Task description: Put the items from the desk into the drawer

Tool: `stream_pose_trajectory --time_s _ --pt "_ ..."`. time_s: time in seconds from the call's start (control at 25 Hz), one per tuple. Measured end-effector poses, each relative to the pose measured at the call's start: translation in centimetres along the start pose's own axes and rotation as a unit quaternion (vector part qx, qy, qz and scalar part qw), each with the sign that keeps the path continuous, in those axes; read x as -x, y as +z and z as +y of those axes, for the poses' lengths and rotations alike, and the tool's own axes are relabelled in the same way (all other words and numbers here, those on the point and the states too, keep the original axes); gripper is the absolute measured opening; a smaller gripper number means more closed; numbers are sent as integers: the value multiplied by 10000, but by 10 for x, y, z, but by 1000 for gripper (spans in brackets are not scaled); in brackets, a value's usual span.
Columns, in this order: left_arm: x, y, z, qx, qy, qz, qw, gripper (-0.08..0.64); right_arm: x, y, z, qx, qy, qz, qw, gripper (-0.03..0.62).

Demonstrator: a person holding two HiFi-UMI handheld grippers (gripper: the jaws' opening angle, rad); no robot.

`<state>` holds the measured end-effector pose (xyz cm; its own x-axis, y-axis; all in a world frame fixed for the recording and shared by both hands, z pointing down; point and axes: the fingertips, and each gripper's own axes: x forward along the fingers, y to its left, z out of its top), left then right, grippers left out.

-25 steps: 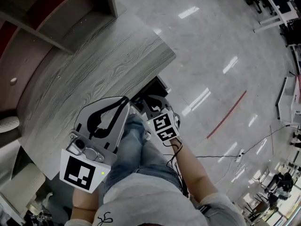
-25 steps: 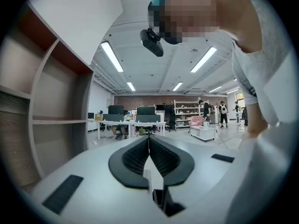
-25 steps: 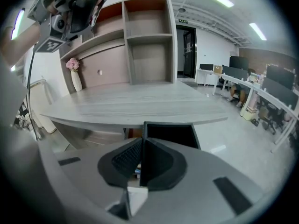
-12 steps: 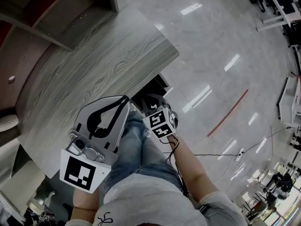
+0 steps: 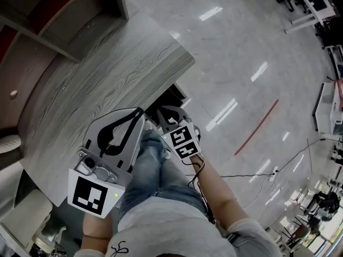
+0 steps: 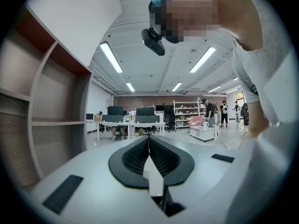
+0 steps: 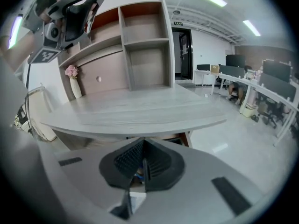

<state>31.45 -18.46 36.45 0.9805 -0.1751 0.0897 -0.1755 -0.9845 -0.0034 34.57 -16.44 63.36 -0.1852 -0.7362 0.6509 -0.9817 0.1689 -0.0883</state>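
Note:
The grey wood-grain desk [image 5: 107, 84] shows a bare top in the head view and in the right gripper view [image 7: 140, 108]. Under its near edge a dark drawer opening [image 5: 174, 96] shows. My right gripper [image 5: 161, 112] hangs just in front of that opening, over the person's knee, jaws shut with nothing gripped [image 7: 144, 143]. A speck of blue shows low down behind its jaws; I cannot tell what it is. My left gripper [image 5: 141, 111] is held beside it over the desk's near edge, jaws shut and empty, pointing up at the ceiling [image 6: 149, 136].
A brown-and-grey shelf unit [image 5: 59, 15] stands at the desk's far side [image 7: 140, 45], with a vase of pink flowers [image 7: 71, 73] beside it. Glossy floor with a red line [image 5: 257, 127] and a cable lies to the right. Office desks [image 7: 261, 85] stand further off.
The right gripper has crept a little up and left toward the desk edge and the drawer. The left gripper has stayed where it was, still shut.

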Motion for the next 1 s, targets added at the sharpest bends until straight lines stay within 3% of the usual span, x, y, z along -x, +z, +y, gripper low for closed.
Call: stream_pose_trajectory --time_s 0.56,1.0 --pt "21 33 -58 -251 -340 -249 9988 11 102 67 28 -179 28 -1197 9926 8" --pt "48 64 -130 -431 -558 -521 9961 11 234 108 63 -71 -226 -2508 9677 8"
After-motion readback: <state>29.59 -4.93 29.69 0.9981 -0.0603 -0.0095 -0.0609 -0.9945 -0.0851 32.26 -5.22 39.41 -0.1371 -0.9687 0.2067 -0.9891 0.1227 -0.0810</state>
